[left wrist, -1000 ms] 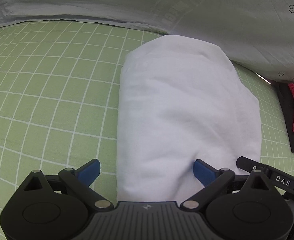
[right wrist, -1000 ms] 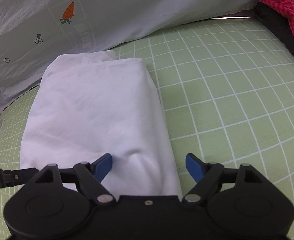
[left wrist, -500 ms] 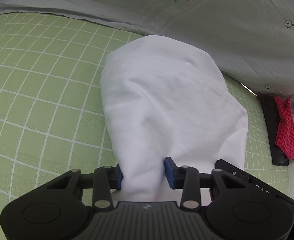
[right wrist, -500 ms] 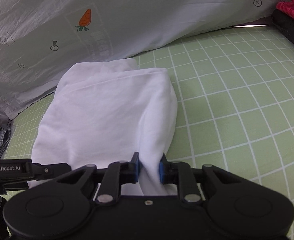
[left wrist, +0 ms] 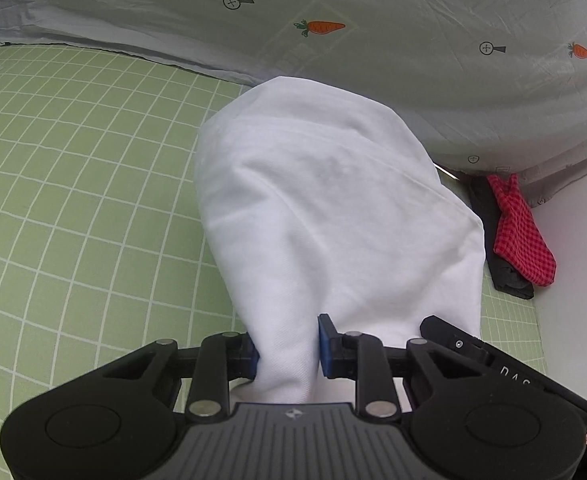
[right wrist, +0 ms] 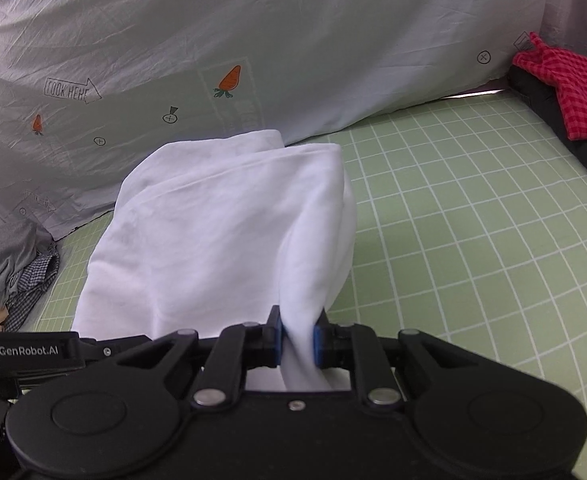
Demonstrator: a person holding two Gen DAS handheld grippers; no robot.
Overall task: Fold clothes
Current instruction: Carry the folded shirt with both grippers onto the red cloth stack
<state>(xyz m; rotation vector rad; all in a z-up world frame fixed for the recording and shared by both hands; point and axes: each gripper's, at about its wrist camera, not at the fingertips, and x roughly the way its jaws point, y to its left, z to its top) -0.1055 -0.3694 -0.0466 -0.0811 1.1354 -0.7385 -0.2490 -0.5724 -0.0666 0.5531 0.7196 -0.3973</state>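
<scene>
A folded white garment lies on the green checked sheet, its near end lifted off the bed. My left gripper is shut on the garment's near left corner. In the right wrist view the same white garment rises toward the camera, and my right gripper is shut on its near right corner. The far end of the garment rests against the grey quilt. The other gripper's black body shows at the edge of each view.
A grey carrot-print quilt is bunched along the far side. A red checked cloth on a black folded garment lies at the right. A pile of grey and checked clothes sits at the left. The green sheet stretches to the right.
Both grippers went from open around the garment's near edge to shut on its corners. They have since lifted the near end up off the sheet.
</scene>
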